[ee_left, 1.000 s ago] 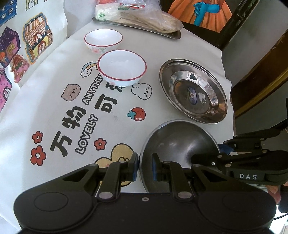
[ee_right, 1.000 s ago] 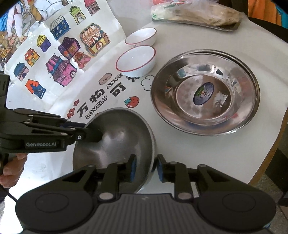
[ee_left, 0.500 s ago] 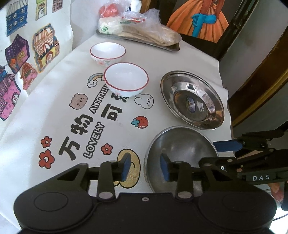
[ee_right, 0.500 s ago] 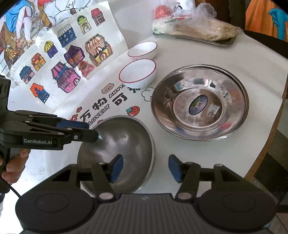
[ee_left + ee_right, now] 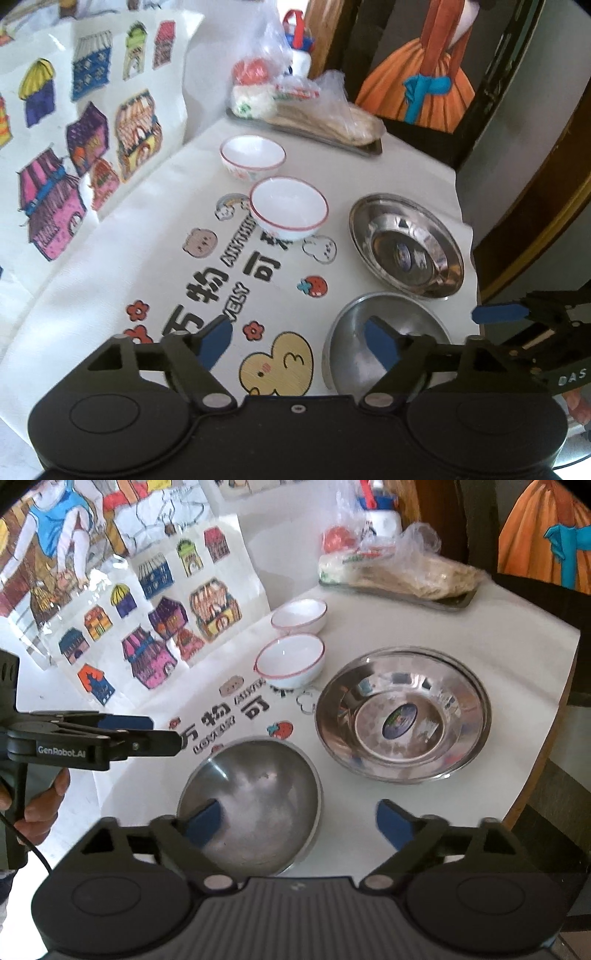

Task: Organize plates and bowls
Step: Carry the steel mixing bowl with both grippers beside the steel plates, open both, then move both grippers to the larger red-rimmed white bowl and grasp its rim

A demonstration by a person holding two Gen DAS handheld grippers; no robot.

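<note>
A dull steel bowl [image 5: 255, 801] rests on the table near the front edge; it also shows in the left wrist view [image 5: 384, 347]. A shiny steel plate [image 5: 402, 716] with a sticker lies beyond it, seen too in the left wrist view [image 5: 406, 247]. Two white red-rimmed bowls, the nearer [image 5: 291, 661] and the farther [image 5: 300, 616], stand further back. My left gripper [image 5: 301, 345] is open and empty, raised above the bowl's left rim. My right gripper [image 5: 299, 827] is open and empty, above the bowl's right rim.
A steel tray [image 5: 399, 587] with bagged food stands at the back. A printed cloth [image 5: 147, 258] covers the table. A cartoon poster [image 5: 155, 627] hangs at the left. The table edge [image 5: 546, 749] curves at the right.
Both grippers opened and let go of the steel bowl, which now rests on the table. Both pulled up and back from it.
</note>
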